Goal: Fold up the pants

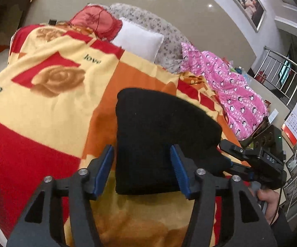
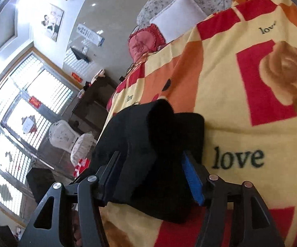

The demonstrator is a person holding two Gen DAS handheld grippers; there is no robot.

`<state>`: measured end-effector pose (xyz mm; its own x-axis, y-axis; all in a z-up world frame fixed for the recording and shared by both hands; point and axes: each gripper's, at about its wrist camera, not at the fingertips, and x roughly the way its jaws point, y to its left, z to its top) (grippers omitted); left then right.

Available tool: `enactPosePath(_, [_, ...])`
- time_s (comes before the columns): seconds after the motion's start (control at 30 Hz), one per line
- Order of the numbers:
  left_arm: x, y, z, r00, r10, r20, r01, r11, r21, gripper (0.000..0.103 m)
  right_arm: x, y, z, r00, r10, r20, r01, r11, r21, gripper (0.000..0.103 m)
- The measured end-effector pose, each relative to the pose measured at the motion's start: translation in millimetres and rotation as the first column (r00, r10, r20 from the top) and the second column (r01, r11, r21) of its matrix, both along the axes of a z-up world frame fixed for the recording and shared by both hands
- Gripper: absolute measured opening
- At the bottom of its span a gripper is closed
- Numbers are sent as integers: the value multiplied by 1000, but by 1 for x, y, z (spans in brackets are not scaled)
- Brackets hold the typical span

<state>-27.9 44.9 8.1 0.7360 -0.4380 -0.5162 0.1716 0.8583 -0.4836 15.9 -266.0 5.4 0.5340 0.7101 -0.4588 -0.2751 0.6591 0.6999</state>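
The folded black pants [image 1: 160, 135] lie on the blanket [image 1: 51, 103] — bundle running away from both grippers. The left gripper [image 1: 143, 169] straddles their near edge, jaws apart, pads clear. The right gripper [image 2: 152, 177] brackets a raised flap — grip unclear.

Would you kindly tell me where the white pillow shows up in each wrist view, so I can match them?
Left wrist view: the white pillow sits upper centre, right of the red cushion.
Right wrist view: the white pillow is at the top, right of centre, above and right of the red cushion.
Shared landmark: the red cushion beside it.
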Motion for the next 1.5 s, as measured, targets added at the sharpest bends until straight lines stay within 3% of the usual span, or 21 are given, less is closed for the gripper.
enactPosePath(0.03, [0,-1,-1,1000,-1,-4,1,1000,2,55,-1,1,0,1000,25,4,-25,1000,11,36])
enactPosePath(0.1, [1,-2,0,1000,-3,-4,3,1000,7,55,-3,2,-1,999,41,4,-42,999,17,10])
enactPosePath(0.3, [-18,4,15,993,45,114,-45,999,5,56,-28,-17,27,993,-12,118,9,1000,21,8])
enactPosePath(0.4, [-21,6,22,985,49,165,-48,999,-15,56,-29,-33,26,996,-30,87,28,999,23,8])
enactPosePath(0.5, [-19,-1,27,983,0,186,2,1000,-13,56,-16,-29,-2,999,-4,-38,3,1000,-27,8])
enactPosePath(0.63, [-26,-16,34,966,-97,240,92,995,30,56,-16,-32,-7,999,-15,-33,15,1000,7,8])
enactPosePath(0.7, [-22,-21,32,969,-116,219,106,993,56,55,-15,-28,-3,1000,-4,-16,4,1000,-3,8])
enactPosePath(0.87, [10,-28,7,995,-98,8,96,989,110,55,-10,-22,-5,1000,-10,-9,9,999,-51,10])
enactPosePath(0.97, [15,-33,6,995,-98,-23,100,983,155,55,-15,-20,0,1000,-28,12,29,996,-87,12])
enactPosePath(1.0, [14,-36,6,995,-98,-26,101,980,172,55,-20,-20,5,999,-43,33,46,992,-119,20])
enactPosePath(1.13, [14,-38,5,995,-97,-28,101,978,184,55,-48,-6,49,967,-120,226,190,930,-316,22])
enactPosePath(1.23, [13,-39,5,995,-94,-26,98,978,185,55,-73,23,73,936,-27,351,191,877,-441,22])
enactPosePath(1.33, [12,-38,5,995,-93,-26,96,978,187,55,-81,58,64,937,119,328,101,808,-581,17])
enactPosePath(1.4, [12,-39,5,995,-95,-25,98,977,188,56,-71,73,33,965,167,205,19,730,-683,15])
enactPosePath(1.47, [13,-38,14,996,-90,-23,92,979,180,55,-73,72,27,949,191,251,33,732,-681,15])
enactPosePath(1.5, [15,-38,23,995,-99,2,97,980,175,55,-71,67,29,953,179,244,27,754,-656,15])
